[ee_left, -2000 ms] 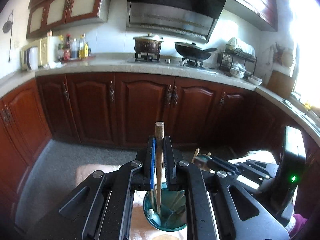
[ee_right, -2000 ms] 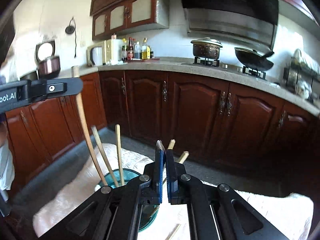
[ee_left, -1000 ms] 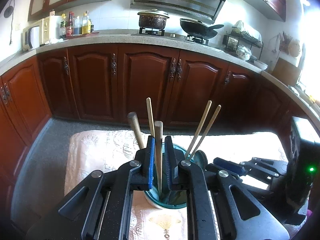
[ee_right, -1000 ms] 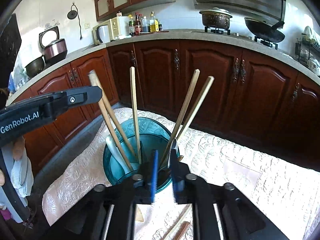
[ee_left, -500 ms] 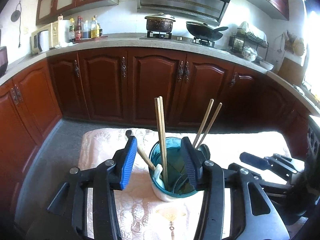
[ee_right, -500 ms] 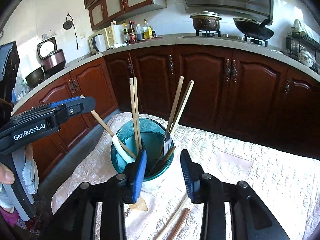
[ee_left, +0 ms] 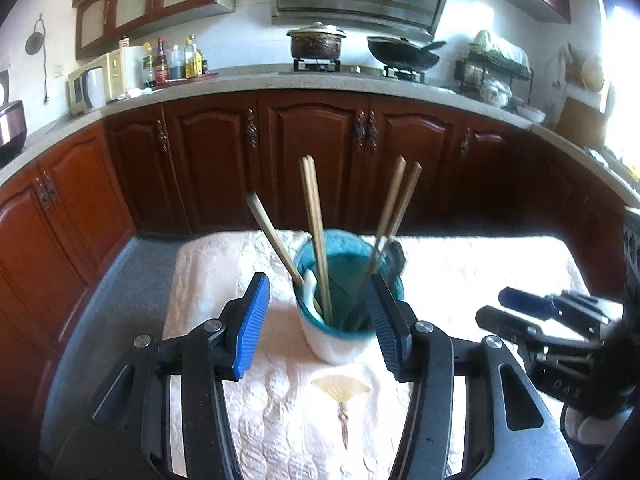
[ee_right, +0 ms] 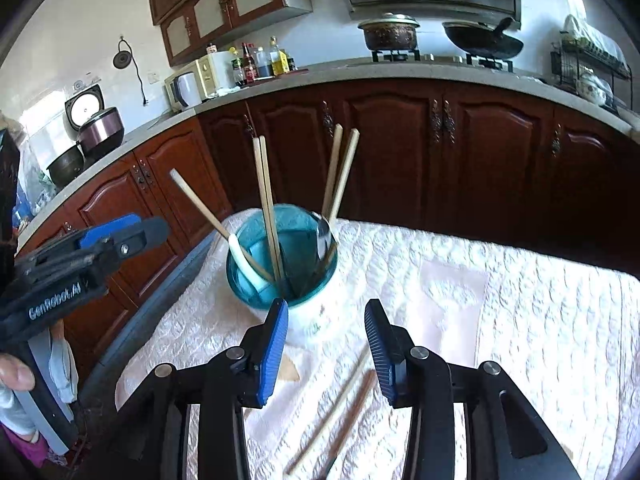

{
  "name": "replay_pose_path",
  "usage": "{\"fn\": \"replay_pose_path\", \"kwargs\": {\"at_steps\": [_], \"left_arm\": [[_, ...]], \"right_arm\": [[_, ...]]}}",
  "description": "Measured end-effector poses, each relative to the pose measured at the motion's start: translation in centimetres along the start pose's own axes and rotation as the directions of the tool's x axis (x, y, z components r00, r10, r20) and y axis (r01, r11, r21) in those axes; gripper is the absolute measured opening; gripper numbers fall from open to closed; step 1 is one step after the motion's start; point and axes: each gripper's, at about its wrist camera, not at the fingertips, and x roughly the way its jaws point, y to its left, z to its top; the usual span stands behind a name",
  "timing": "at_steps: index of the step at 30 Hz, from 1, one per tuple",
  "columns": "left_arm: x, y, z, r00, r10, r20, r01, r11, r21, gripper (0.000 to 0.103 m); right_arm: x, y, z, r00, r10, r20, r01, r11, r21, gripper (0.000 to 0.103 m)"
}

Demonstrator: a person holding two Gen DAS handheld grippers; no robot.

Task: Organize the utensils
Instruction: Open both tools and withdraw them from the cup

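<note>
A teal utensil cup (ee_left: 349, 280) (ee_right: 282, 258) stands on a white quilted cloth. It holds several wooden chopsticks (ee_left: 316, 236) (ee_right: 267, 204), a wooden-handled white spoon (ee_right: 212, 224) and a metal spoon (ee_right: 325, 236). My left gripper (ee_left: 318, 320) is open and empty, its fingers on either side of the cup, just in front of it. My right gripper (ee_right: 326, 342) is open and empty, a little short of the cup. Loose chopsticks (ee_right: 340, 400) lie on the cloth between the right fingers.
The cloth-covered table (ee_left: 280, 400) ends at a grey floor on the left. Dark red cabinets (ee_left: 312, 152) and a counter with stove, pots and bottles run behind. The right gripper (ee_left: 552, 320) shows at the right of the left wrist view.
My left gripper let go of the wooden utensil into the cup and opened. My right gripper also opened. Both have drawn back from the cup.
</note>
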Motion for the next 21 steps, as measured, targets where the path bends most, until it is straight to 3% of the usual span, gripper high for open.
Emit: {"fn": "replay_pose_path", "kwargs": {"at_steps": [21], "left_arm": [[2.7,-5.1,-6.6,0.986,-0.028,-0.162,0.039,0.997,0.068,0.050]], "right_arm": [[-0.6,-4.2,-6.0,0.990,-0.071,-0.121,0.081,0.993,0.084,0.041]]}}
